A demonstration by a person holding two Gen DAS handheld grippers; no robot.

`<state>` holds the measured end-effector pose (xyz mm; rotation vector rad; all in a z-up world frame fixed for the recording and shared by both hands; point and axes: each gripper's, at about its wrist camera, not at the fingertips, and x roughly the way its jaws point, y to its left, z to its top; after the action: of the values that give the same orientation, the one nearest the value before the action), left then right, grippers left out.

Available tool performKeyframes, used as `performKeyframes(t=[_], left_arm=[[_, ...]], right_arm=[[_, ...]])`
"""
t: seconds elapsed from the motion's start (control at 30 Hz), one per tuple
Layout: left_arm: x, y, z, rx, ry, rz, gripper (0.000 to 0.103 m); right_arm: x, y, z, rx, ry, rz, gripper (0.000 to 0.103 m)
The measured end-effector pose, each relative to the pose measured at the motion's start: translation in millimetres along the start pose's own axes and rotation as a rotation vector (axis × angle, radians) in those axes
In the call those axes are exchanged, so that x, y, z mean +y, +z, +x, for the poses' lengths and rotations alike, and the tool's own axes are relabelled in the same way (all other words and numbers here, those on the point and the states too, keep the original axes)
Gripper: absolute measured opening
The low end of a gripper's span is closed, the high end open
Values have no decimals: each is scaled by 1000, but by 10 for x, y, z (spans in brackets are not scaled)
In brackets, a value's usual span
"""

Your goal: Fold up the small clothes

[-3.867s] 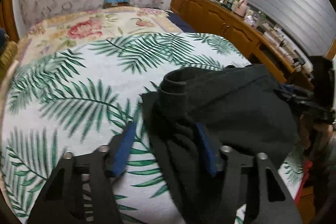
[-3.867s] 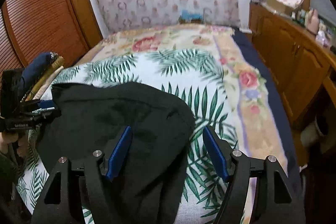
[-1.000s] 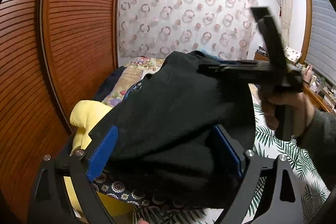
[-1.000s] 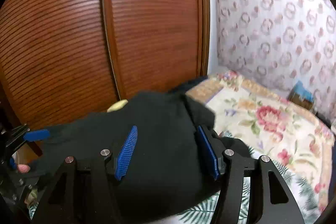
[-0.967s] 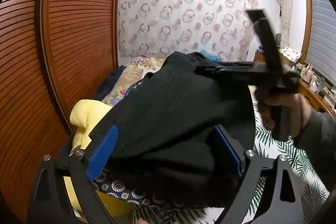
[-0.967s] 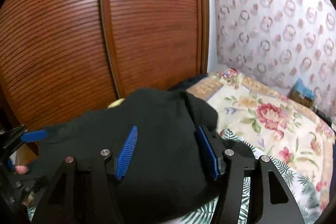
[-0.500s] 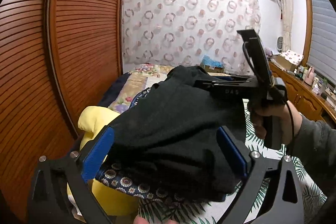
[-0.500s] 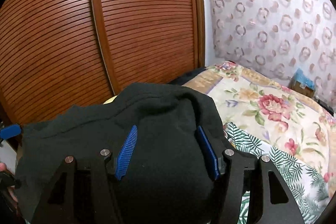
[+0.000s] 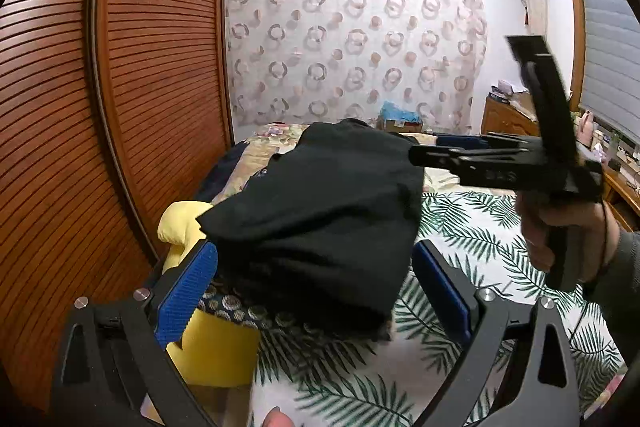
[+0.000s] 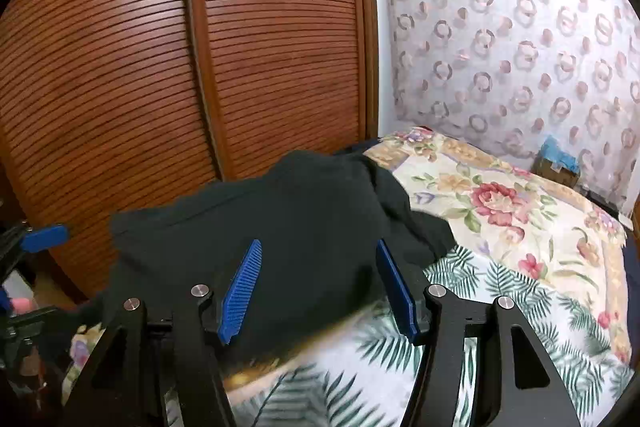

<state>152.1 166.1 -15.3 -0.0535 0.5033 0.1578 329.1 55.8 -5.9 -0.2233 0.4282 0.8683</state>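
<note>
A: Where is the black garment [image 9: 320, 211] sitting?

B: It is lying folded on top of a stack at the near left side of the bed [image 10: 520, 227], next to the slatted wooden wardrobe doors [image 9: 120, 107]. Under it a dark patterned cloth [image 9: 256, 311] is showing, and under that something yellow [image 9: 212, 351].

A: What are the left tongs [image 9: 316, 291] doing?

B: They are standing spread wide, with one blue pad [image 9: 186, 291] at each side of the garment's near edge. The pads are not pinching the cloth.

A: And the right tongs [image 10: 320, 287]?

B: In their own view the blue fingers [image 10: 242, 291] are standing apart, with the garment filling the space in front of them. I cannot tell whether the pads are pressing on it. In the left view the right tongs [image 9: 444, 147] are reaching in from the right, level with the garment's far top edge, and their tips are meeting the cloth there. The person's right hand [image 9: 560, 231] is gripping the handle.

A: Anything else around?

B: A palm-leaf sheet [image 9: 480, 227] is covering the near part of the bed, a flowered quilt [image 10: 500, 199] is lying farther back, and a ring-patterned curtain [image 9: 352, 47] is hanging behind.
</note>
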Motion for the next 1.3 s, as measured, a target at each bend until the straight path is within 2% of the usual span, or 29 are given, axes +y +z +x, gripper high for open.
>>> performKeyframes(t=[0.2, 0.33, 0.73, 1.1, 1.3], left_arm=[[-157, -85, -162, -13, -16, -2, 98], [-300, -151, -218, -10, -35, 7, 98], [-818, -300, -403, -8, -144, 33, 98], [-1289, -231, -667, -32, -205, 69, 98], [-1478, -122, -876, -85, -207, 91, 98]], right_arm=[[216, -293, -584, -23, -18, -2, 75], [236, -545, -975, -36, -53, 44, 81], [310, -1206, -2159, -54, -199, 201, 82], [579, -1473, -3212, -109, -379, 241, 82], [692, -1543, -3767, -188, -454, 263, 82]])
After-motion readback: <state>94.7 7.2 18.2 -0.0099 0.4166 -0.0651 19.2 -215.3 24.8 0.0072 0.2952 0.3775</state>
